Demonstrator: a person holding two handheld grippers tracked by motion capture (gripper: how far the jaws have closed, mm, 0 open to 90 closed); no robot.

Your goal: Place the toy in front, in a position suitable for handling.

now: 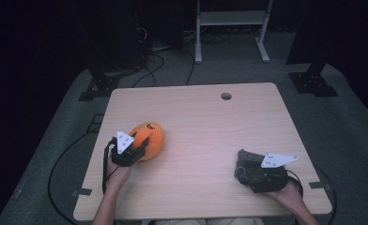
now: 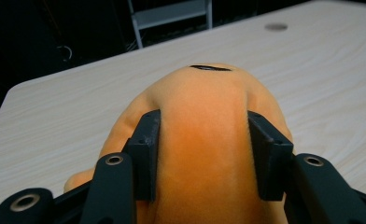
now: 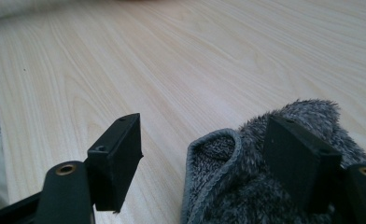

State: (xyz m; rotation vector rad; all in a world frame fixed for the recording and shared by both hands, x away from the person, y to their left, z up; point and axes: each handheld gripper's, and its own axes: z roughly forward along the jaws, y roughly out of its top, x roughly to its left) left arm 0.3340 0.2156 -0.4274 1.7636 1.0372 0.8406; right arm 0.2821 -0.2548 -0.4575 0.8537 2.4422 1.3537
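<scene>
The soft round orange plush toy [image 1: 150, 137] sits on the pale wooden bench [image 1: 205, 126], at about 9 o'clock from the bench's middle. The left hand-held gripper [image 1: 136, 149] has its two black jaws pressed on the toy's sides, so it is gripping the toy. In the left gripper view the fuzzy toy [image 2: 204, 140] is pinched in where the pads [image 2: 146, 154] push on it. It looks light and squashy, so it should not break or slip much. The fat middle is a good place to hold it.

The fluffy grey cloth [image 1: 248, 166] lies at about 4 o'clock. The right hand-held gripper [image 1: 255, 176] is open, with one jaw resting on the cloth [image 3: 265, 177] and the other jaw apart over bare wood
</scene>
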